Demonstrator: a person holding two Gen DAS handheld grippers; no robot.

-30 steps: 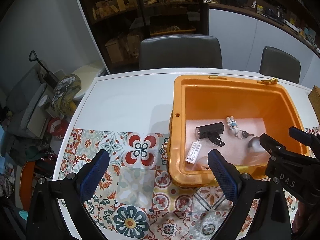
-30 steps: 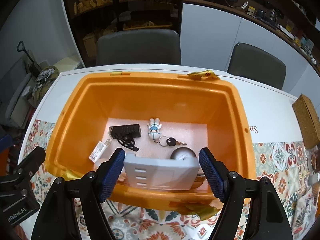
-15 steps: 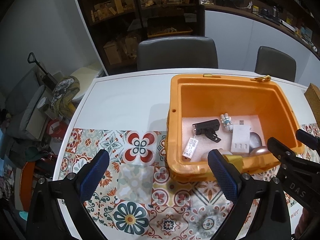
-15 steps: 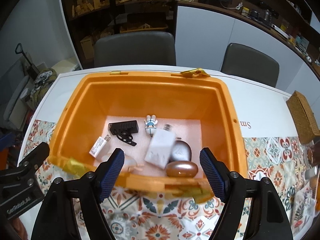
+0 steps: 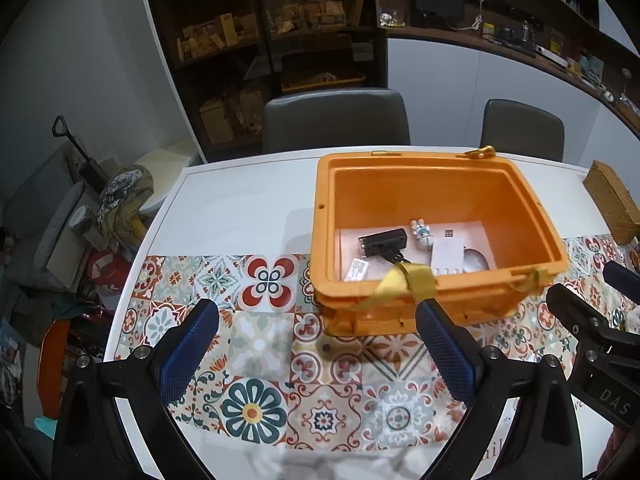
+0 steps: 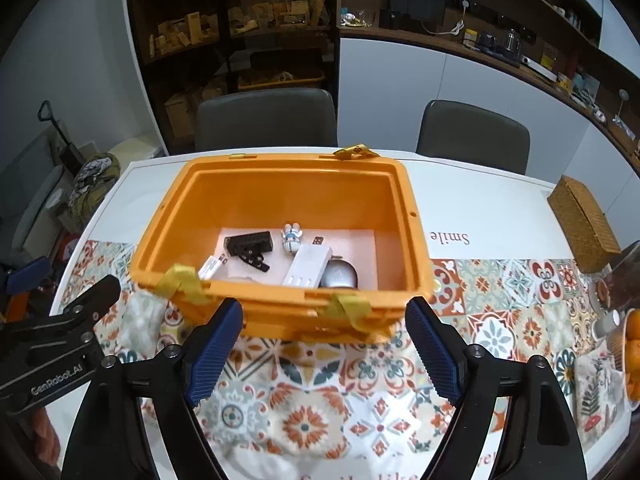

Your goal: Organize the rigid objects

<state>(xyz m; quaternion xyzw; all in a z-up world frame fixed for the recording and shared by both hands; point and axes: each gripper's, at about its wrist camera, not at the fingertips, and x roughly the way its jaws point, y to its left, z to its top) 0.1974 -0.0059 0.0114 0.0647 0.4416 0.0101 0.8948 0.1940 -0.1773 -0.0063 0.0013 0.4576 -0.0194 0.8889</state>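
Note:
An orange plastic bin stands on the table. Inside lie a white flat box, a black device, a small astronaut figure, a tagged white item and a grey rounded case. My right gripper is open and empty, held above the table in front of the bin. My left gripper is open and empty, front left of the bin.
A patterned tile-print mat covers the near table. A wicker box sits at the right, with a bowl of oranges near the right edge. Two grey chairs stand behind the table.
My right gripper let go of the white flat box, which now lies in the bin. Both grippers have drawn back from the bin toward the near table edge.

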